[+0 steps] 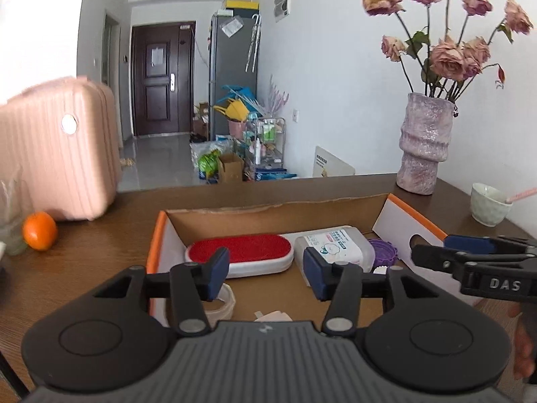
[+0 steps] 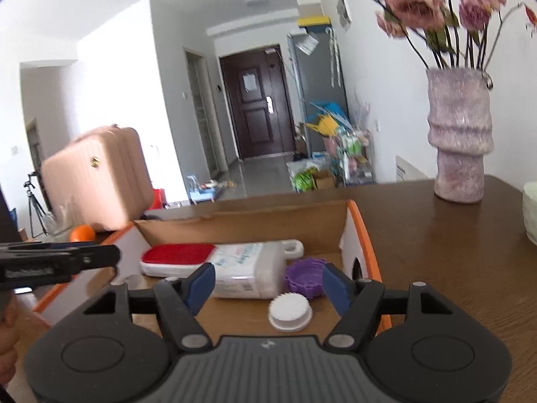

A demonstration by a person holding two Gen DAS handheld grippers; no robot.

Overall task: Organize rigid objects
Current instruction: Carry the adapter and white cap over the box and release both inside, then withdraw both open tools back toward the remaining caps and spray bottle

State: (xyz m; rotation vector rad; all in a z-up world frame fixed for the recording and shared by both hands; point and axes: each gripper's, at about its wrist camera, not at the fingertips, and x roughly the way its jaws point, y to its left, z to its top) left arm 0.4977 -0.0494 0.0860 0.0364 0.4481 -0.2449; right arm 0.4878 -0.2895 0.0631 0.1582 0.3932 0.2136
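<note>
Over the near edge of the cardboard box (image 1: 268, 216), my left claw (image 1: 266, 277) hung with its blue pads apart and nothing between them. My right claw (image 2: 268, 285) stood wider, also empty, above the box's right end.

Below the right claw lay a white ridged cap (image 2: 290, 312), and just beyond it a purple toothed lid (image 2: 303, 277) touching the clear wipes pack (image 2: 246, 268). Left of the pack sat the red-topped white brush (image 2: 174, 260). From the left wrist view, a tape roll (image 1: 223, 302) lay under the left pad.

Judgement: the sorting looked well on, with most pieces already boxed. For the next pick, I should come down square over one piece, keep the pads clear of its neighbours, and close only once both pads flanked it. The cap's closeness to the purple lid risked a nudge.

Writing: "DAS" in white on the right claw's arm, seen from the left wrist. The wipes pack carried print too small to read.

On the worktop (image 2: 436, 252) stood a vase (image 2: 459, 134) and an orange (image 1: 39, 230).
</note>
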